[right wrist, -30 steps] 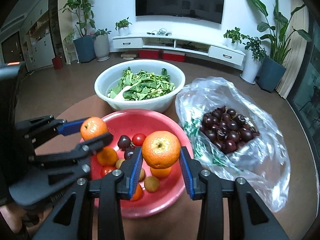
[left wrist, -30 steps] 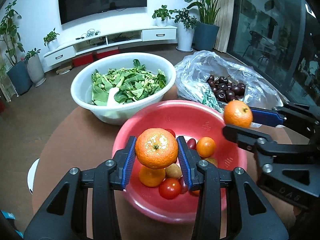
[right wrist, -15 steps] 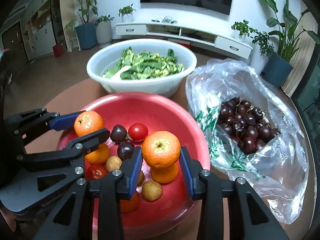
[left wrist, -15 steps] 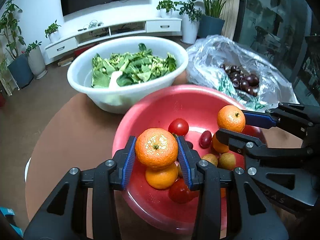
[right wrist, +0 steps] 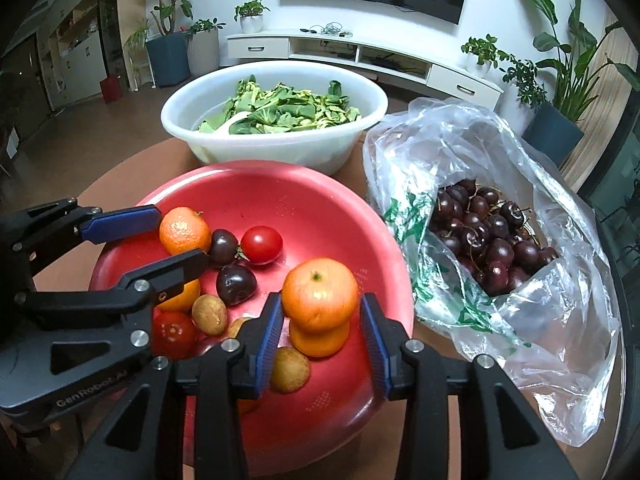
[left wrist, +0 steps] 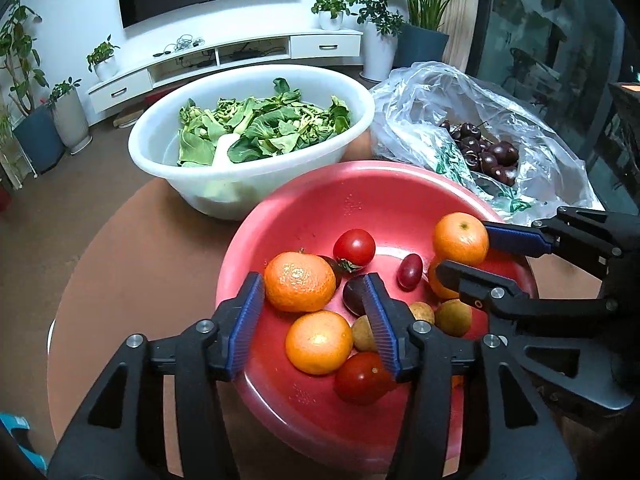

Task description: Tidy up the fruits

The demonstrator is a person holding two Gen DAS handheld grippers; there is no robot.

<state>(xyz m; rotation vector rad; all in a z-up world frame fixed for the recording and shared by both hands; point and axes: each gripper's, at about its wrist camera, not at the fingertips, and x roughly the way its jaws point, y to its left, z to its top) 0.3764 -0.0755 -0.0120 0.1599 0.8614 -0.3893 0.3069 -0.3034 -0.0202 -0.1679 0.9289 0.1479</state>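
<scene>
Over the red basin [left wrist: 304,216], the left gripper [left wrist: 316,300] stands spread around a freed mandarin [left wrist: 300,286] while the right gripper [right wrist: 320,320] barely brackets another mandarin [right wrist: 320,294], which may roll onto the tomatoes [left wrist: 354,246].

The left gripper [left wrist: 314,314] points forward and slightly down, its two black fingers spread wide, the blue pads [left wrist: 245,326] facing each other across an open gap. Only the left pad's tip touches anything; the right pad stands free. From the right wrist view the left gripper [right wrist: 176,242] reaches in from the left edge, lying on its side, one finger above the other.

The right gripper [right wrist: 322,326] also points forward and down, its fingers parted, with a narrow gap on each side of what sits between the pads [right wrist: 269,336]. From the left wrist view the right gripper [left wrist: 466,252] comes in from the right edge, turned sideways.
</scene>
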